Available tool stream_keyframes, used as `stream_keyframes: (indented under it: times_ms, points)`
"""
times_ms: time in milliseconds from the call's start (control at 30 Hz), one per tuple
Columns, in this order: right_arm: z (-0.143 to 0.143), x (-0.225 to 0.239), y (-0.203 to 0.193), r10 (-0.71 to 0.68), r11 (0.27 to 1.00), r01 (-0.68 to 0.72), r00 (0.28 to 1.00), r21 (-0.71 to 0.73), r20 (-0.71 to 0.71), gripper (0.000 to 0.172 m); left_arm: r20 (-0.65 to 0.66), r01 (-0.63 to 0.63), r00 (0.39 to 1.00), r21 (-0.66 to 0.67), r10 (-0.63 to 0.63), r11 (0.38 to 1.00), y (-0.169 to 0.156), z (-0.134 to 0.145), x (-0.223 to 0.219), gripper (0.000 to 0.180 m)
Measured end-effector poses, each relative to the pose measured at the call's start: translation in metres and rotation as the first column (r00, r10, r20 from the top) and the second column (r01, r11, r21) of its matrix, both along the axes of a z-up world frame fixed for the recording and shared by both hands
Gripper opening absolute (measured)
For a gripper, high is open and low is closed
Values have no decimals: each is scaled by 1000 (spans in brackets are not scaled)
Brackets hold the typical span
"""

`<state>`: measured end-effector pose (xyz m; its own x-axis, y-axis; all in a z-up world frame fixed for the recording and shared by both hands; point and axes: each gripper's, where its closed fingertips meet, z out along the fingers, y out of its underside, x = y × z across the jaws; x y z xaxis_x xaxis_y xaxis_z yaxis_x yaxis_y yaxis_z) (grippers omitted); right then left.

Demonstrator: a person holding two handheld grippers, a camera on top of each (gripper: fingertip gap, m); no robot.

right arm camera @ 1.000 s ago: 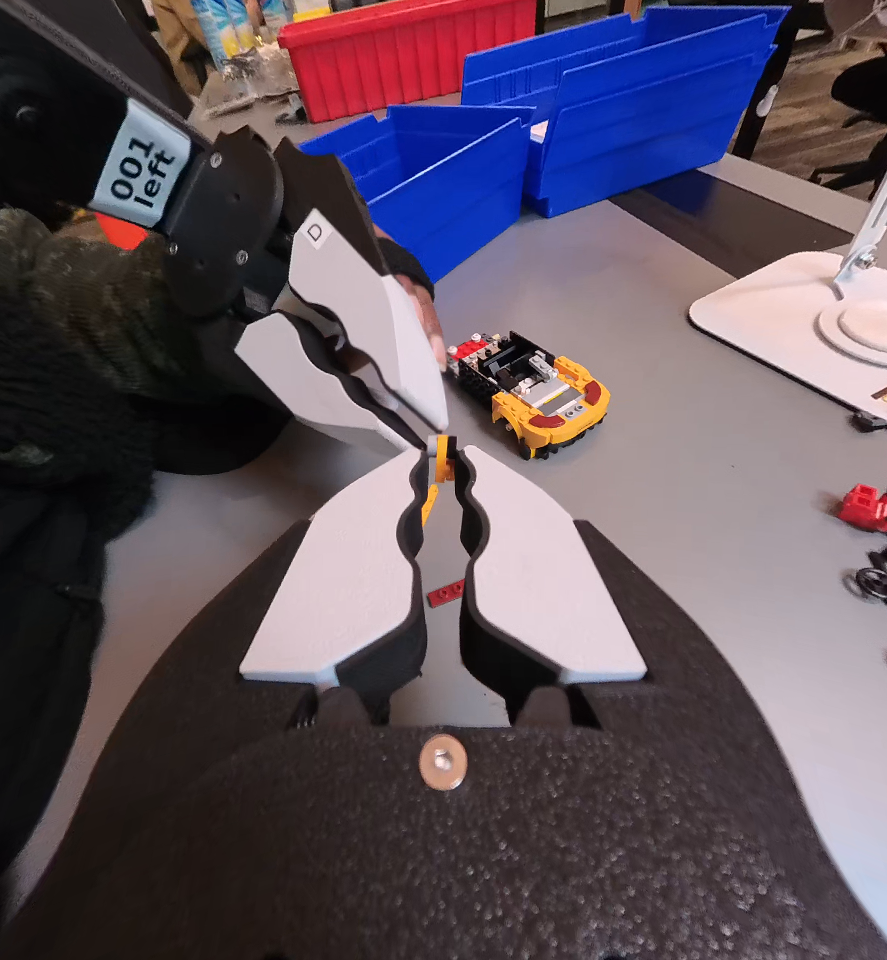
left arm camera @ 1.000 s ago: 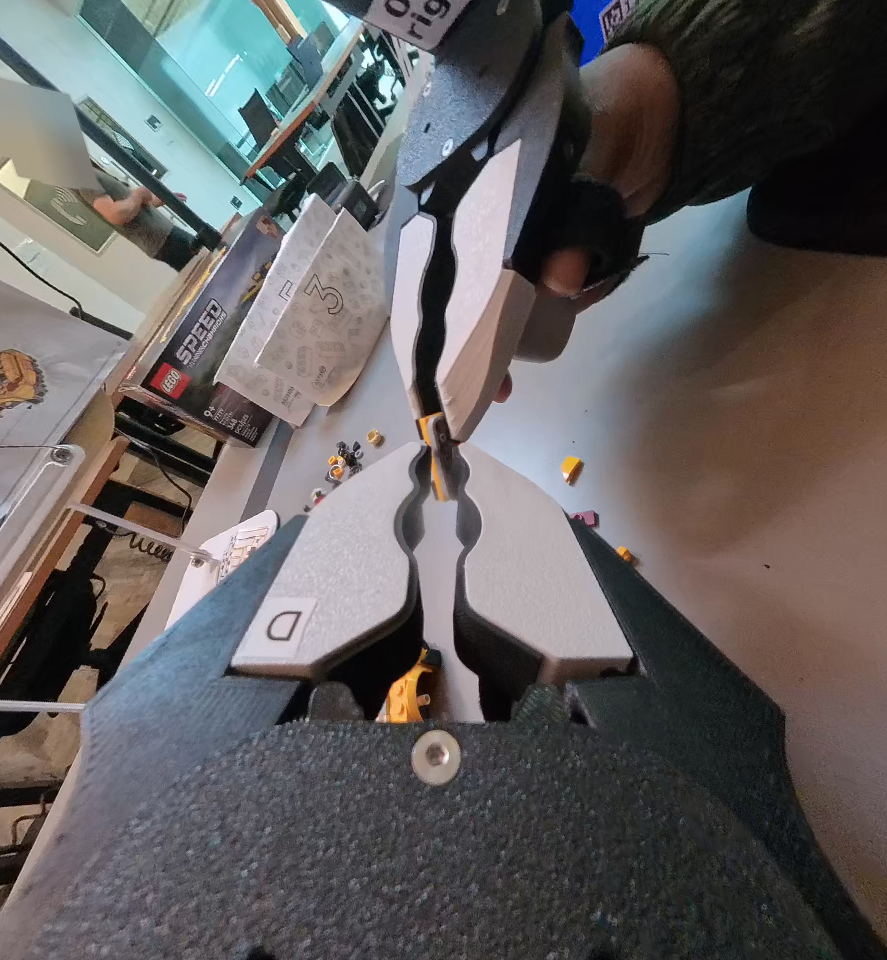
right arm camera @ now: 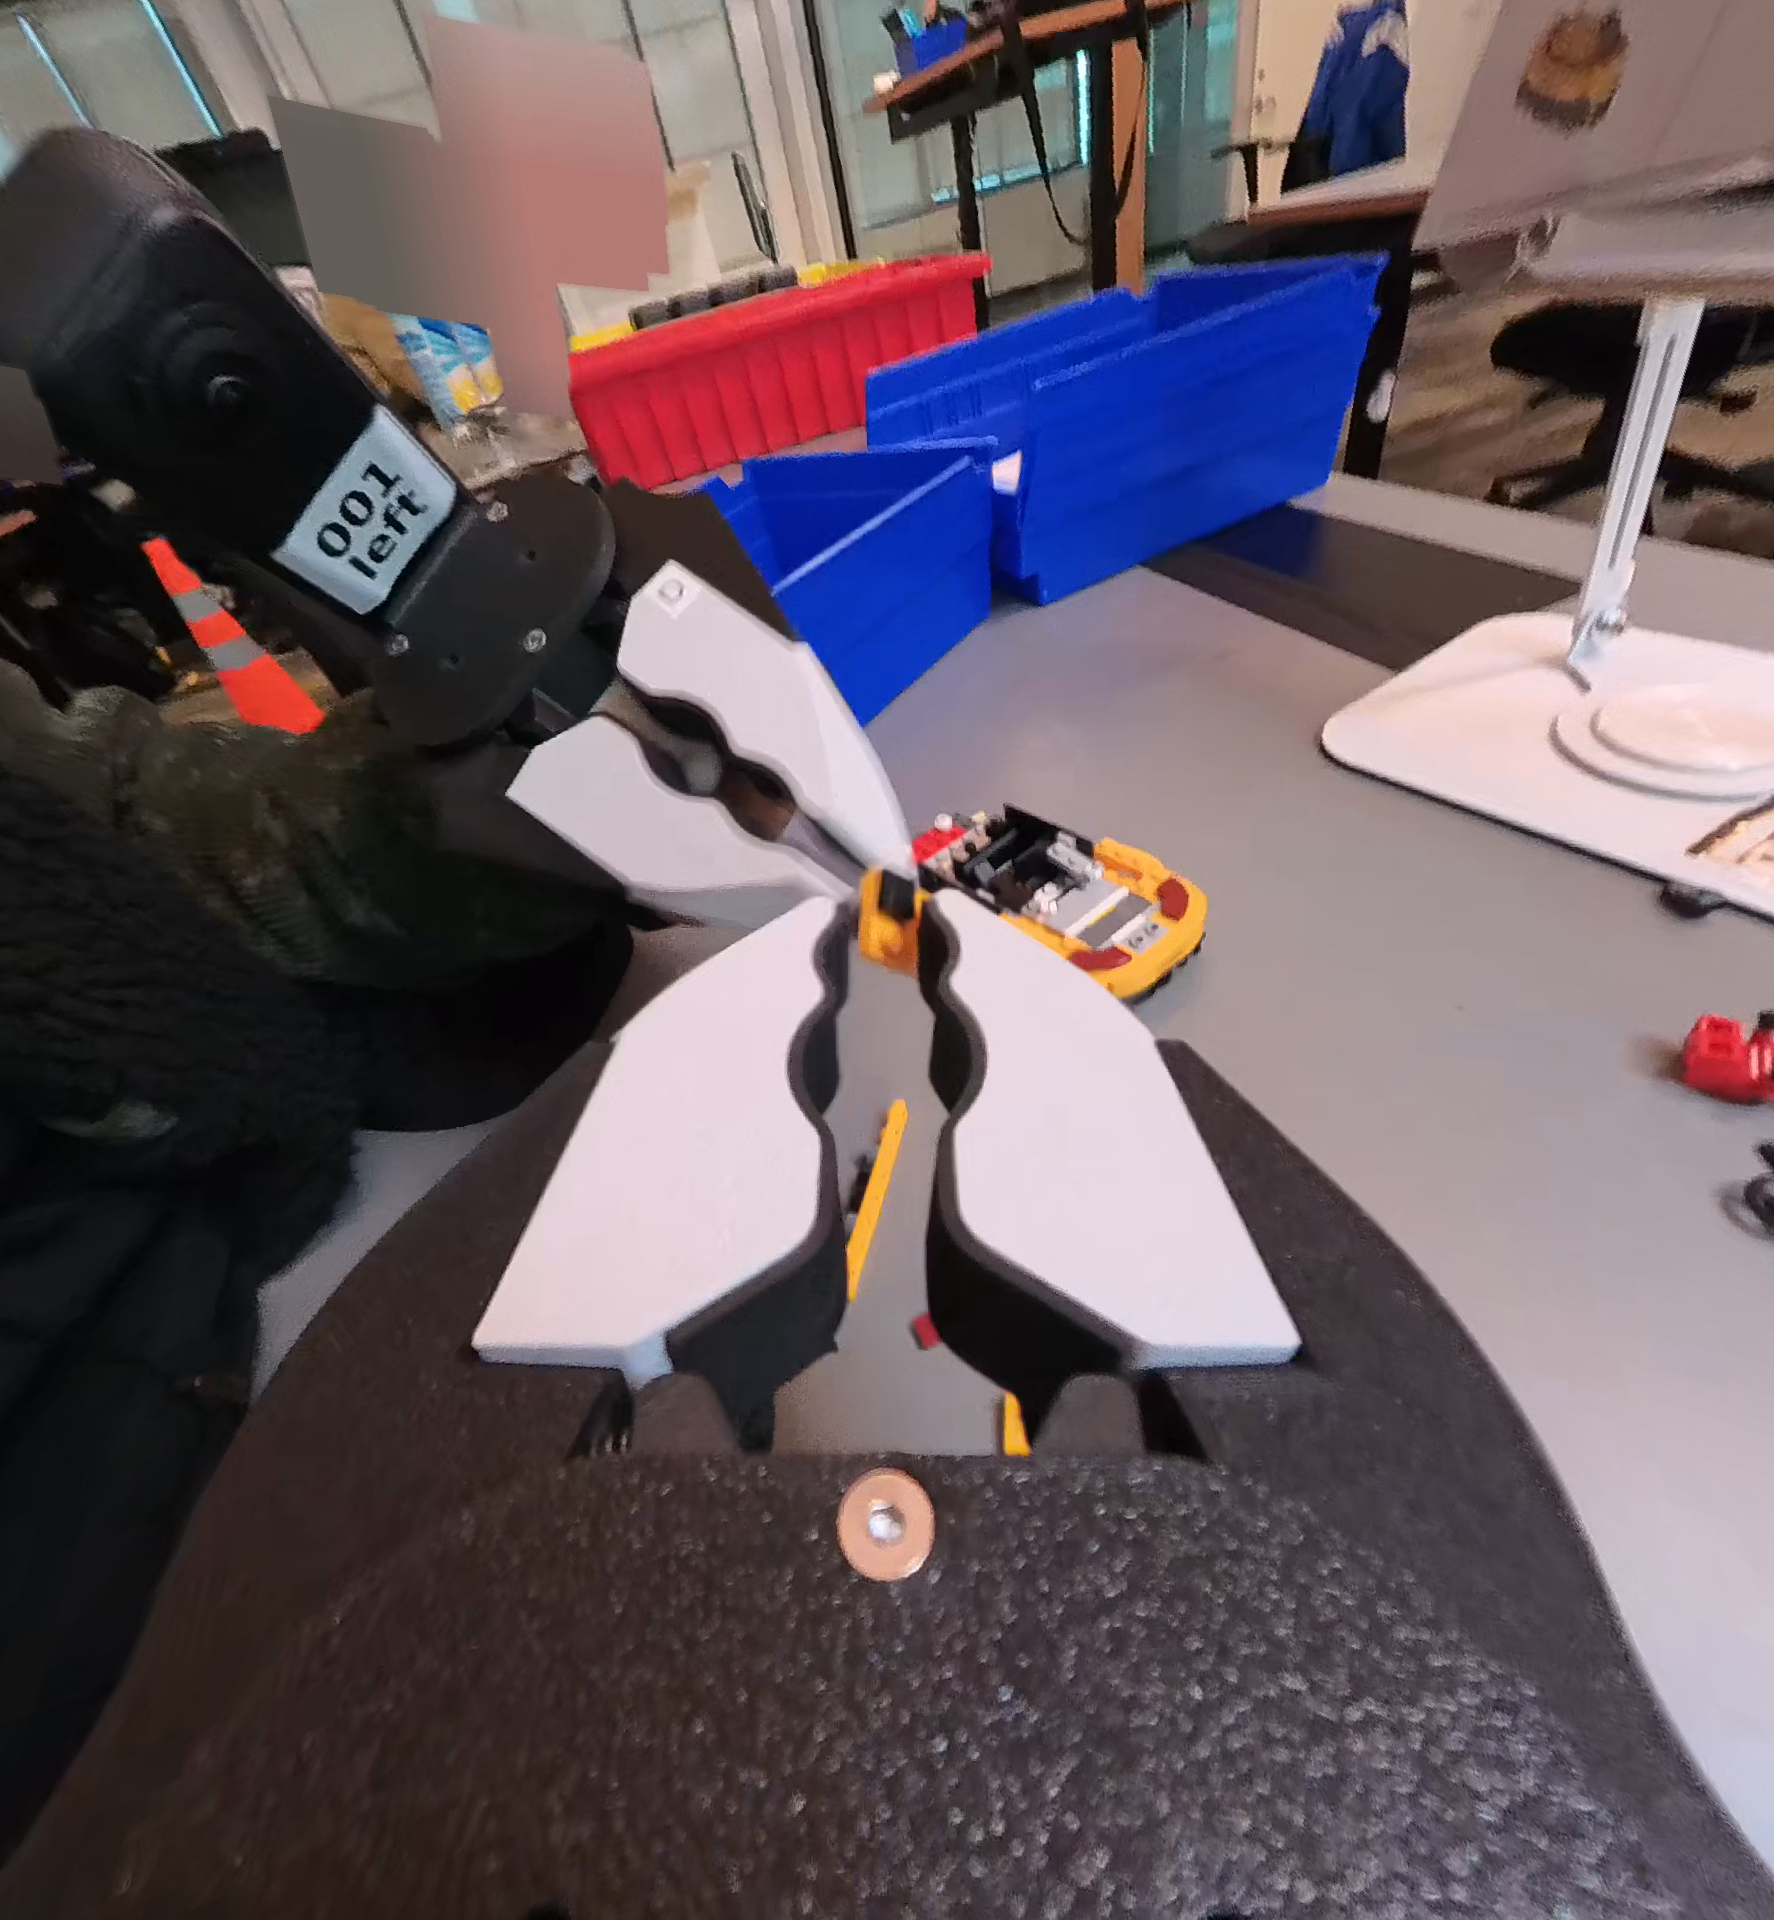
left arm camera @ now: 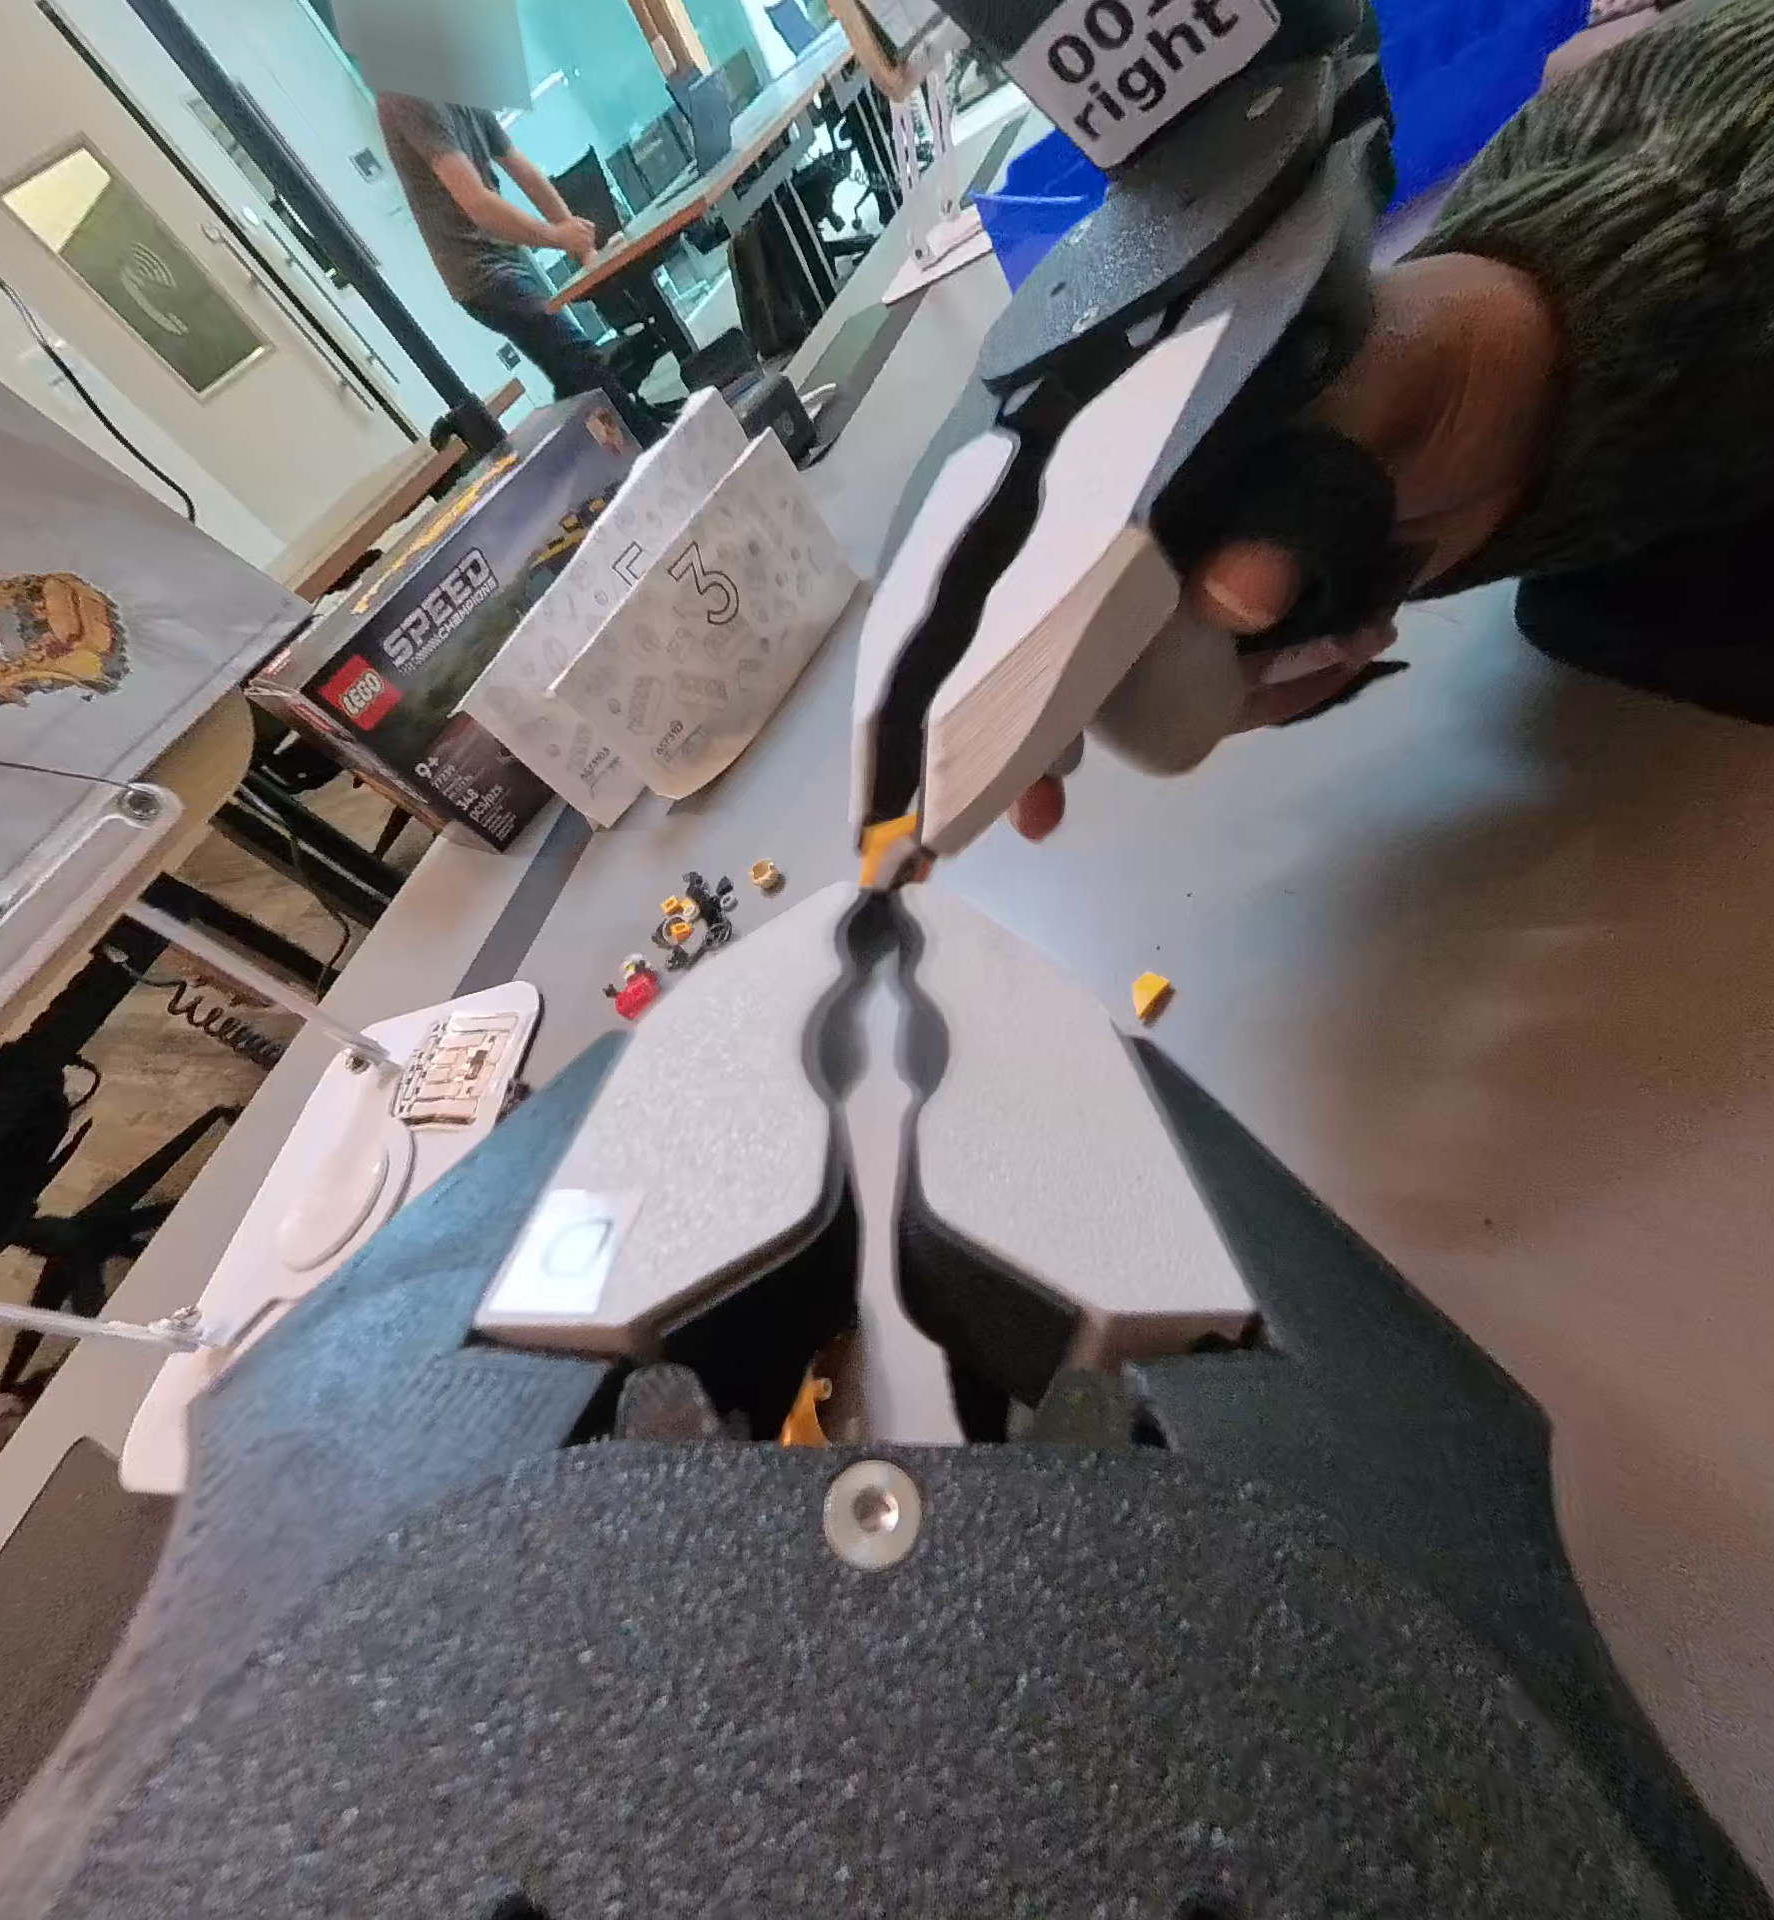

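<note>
Two grippers meet tip to tip above the grey table: the right gripper clamps a small yellow brick piece between its fingertips, and the left gripper has its jaws closed together with nothing between them, its tips just beside that piece. Just beyond the right gripper's tips sits a yellow toy car, part-built. Farther off stand blue bins and a red bin.

I see print on the tag of the right gripper, the tag of the left gripper, a dark box and two white bags; I copy none.
</note>
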<state>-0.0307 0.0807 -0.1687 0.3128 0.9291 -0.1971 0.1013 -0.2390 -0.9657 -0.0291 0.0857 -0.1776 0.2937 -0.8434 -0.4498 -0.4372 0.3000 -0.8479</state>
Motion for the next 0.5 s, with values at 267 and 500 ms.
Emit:
stream_keyframes:
  times_ms: [267, 500]
  points:
    - [-1, 1, -3, 2, 978, -20, 996, 210, 88, 20, 37, 15, 999, -10, -15, 1000, -2, 5, 1, 0]
    - [-2, 4, -1, -116, 870, -3, 971, 492, 211, 7, 104, 66, 993, -85, -57, 994, -6, 8, 3, 0]
